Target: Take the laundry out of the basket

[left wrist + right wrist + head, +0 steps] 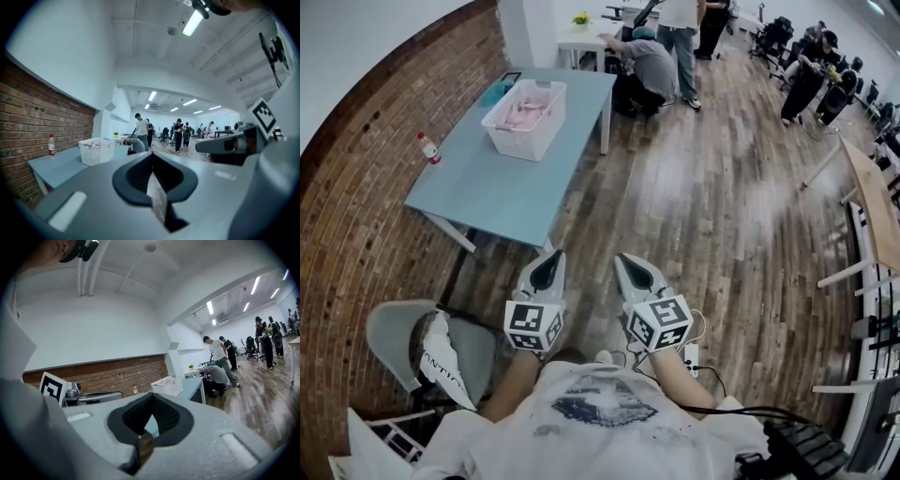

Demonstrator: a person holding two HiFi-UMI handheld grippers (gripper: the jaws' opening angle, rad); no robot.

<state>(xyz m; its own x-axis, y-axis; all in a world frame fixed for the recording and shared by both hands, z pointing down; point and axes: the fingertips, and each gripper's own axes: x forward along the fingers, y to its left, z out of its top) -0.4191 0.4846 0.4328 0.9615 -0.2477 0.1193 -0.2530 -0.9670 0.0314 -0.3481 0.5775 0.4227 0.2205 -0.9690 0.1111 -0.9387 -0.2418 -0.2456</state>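
bottle (428, 147) near basket (521, 144) on table (492, 192)

Pink laundry (530, 108) too small to tell apart, bottle (428, 148) label unreadable

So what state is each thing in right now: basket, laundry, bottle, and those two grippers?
basket: upright on the table, laundry inside.
laundry: pink, inside the basket.
bottle: upright, capped, on the table.
left gripper: jaws shut, empty, short of the table.
right gripper: jaws shut, empty.
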